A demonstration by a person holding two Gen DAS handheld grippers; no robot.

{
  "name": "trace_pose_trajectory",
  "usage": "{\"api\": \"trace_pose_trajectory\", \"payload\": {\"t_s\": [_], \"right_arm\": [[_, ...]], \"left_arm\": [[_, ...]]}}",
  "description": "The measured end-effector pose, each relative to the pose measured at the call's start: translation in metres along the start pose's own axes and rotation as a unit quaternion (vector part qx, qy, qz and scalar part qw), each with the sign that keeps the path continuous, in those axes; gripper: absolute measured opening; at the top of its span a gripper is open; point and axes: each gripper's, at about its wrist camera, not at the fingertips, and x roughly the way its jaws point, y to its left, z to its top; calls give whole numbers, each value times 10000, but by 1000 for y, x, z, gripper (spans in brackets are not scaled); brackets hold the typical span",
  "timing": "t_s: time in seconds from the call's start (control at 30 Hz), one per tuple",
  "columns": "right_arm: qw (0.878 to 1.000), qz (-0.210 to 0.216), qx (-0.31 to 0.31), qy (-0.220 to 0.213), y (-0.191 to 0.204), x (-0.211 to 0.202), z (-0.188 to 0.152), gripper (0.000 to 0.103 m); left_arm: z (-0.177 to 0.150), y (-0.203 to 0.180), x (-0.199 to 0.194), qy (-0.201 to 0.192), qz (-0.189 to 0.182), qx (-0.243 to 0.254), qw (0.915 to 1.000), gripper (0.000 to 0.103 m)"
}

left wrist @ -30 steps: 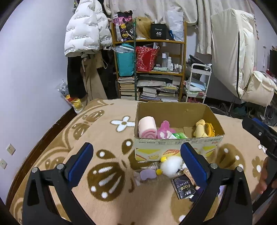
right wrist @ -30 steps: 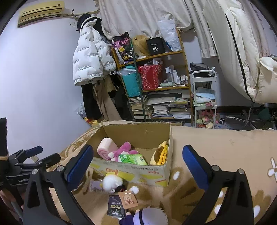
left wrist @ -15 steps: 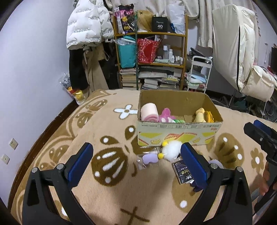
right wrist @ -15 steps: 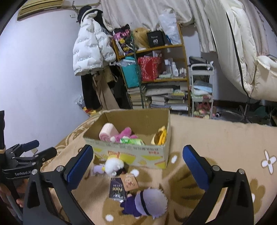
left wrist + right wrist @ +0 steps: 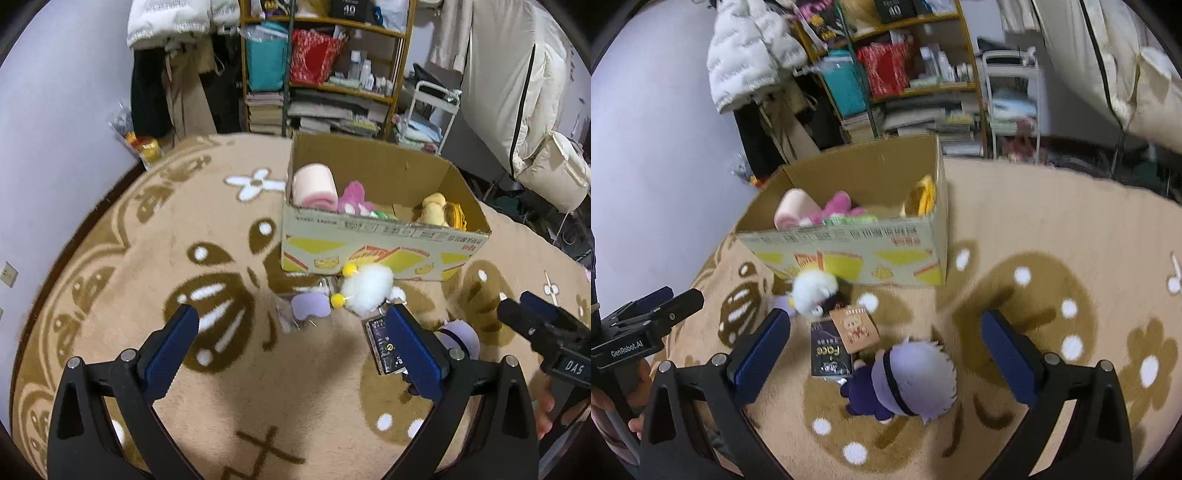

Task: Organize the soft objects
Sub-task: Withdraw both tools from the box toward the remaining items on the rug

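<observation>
Both grippers have come lower and closer to the loose toys within the last second, so the blanket fills more of each view. The right gripper (image 5: 886,354) hangs with wide jaws, holding nothing, almost straddling the purple-haired doll (image 5: 908,376) on the near blanket (image 5: 1052,229). The left gripper (image 5: 295,350) is also wide and empty, near the white fluffy toy (image 5: 367,290), which lies just in front of the cardboard box (image 5: 380,247). Several soft things are already in the box. I judge the doll is the next pick.
</observation>
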Motion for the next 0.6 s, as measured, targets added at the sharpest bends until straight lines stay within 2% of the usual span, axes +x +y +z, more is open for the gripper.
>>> {"api": "trace_pose_trajectory", "payload": {"t_s": [0.6], "right_arm": [[9918, -231, 192, 1240, -10, 57, -18, 103]], "left_arm": [[6, -7, 71, 941, -69, -125, 9955, 100]]}}
